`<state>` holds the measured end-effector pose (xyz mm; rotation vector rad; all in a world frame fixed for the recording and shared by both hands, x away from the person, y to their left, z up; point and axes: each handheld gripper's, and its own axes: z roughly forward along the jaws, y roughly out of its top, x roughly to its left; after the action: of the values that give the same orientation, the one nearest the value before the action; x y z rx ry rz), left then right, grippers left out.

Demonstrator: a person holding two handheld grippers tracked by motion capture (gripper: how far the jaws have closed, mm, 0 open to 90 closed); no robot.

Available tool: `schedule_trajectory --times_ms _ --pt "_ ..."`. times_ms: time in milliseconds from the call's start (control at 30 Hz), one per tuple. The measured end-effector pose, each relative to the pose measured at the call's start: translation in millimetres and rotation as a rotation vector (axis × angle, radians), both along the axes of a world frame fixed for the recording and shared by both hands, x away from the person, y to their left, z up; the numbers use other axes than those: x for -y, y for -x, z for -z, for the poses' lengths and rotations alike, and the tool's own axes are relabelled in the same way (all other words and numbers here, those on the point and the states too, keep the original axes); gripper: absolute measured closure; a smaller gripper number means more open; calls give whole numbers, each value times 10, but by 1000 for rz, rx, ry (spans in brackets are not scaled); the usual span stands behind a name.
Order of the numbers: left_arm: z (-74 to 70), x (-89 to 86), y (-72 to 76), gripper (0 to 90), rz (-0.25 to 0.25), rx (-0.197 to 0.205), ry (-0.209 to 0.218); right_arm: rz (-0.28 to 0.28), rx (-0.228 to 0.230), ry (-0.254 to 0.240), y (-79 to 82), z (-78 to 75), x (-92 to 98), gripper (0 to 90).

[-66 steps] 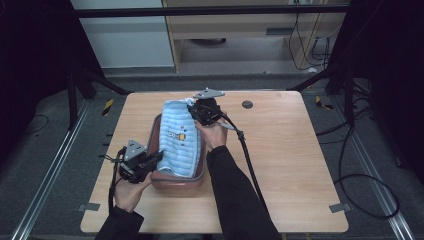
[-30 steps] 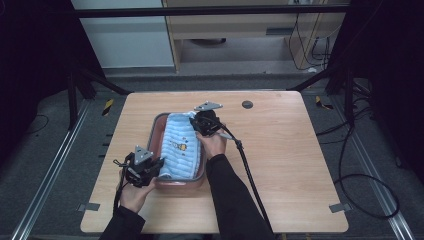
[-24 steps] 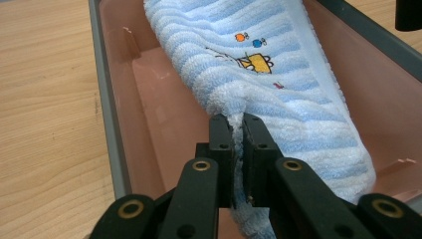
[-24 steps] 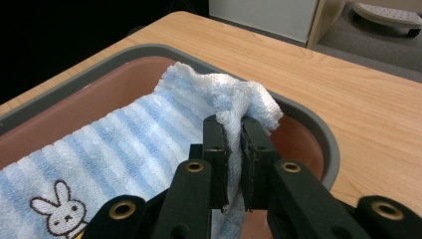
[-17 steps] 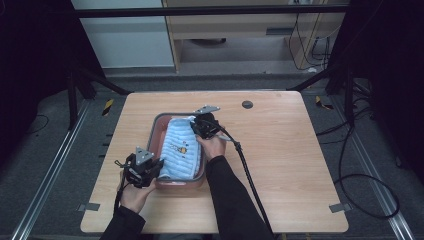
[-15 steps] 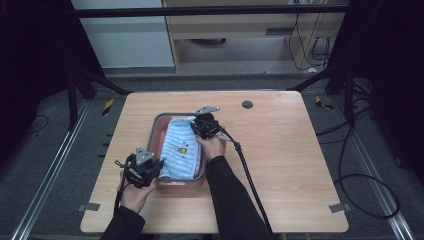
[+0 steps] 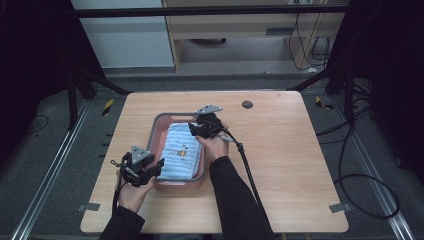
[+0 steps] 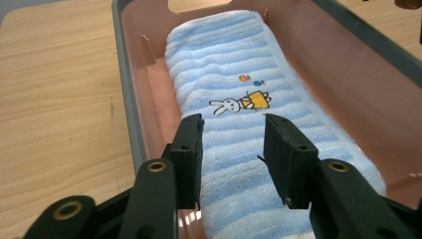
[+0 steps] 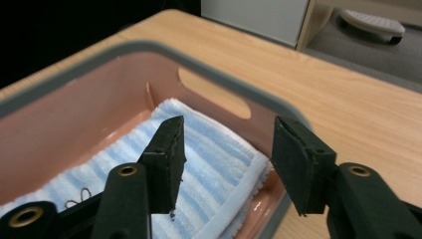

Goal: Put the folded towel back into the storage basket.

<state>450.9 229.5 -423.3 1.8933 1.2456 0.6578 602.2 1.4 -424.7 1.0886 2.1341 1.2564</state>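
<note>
Towel (image 7: pixel 181 156) in bin (image 7: pixel 159 124) (wooden table (image 7: pixel 290 150)).

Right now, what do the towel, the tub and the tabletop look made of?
Towel: terry cloth, likely cotton; looped pile, blue-white stripes, stitched hem.
Tub: moulded plastic, pink semi-gloss inside with a grey rim; cut-out handle slot.
Tabletop: wood-grain surface, matte; probably laminate or veneer, can't tell which.

A folded blue-and-white striped towel (image 7: pixel 180 156) with a small rabbit print on top lies flat, lengthwise, inside a pink tray (image 7: pixel 155 132) with a grey rim.
</note>
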Motion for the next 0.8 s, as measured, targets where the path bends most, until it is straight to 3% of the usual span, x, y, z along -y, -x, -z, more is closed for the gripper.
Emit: schedule_trajectory --times_ms 200,367,567,800 --pt "-89 -70 19 539 19 35 33 -4 18 -36 105 -180 175 324" --pt "-154 -155 33 465 27 61 55 -8 5 -52 201 -266 378 236" --pt "-171 -297 31 402 25 76 59 24 11 -70 341 -281 693 198" --pt "-173 -470 24 356 -5 83 61 80 30 -45 497 -219 1087 172"
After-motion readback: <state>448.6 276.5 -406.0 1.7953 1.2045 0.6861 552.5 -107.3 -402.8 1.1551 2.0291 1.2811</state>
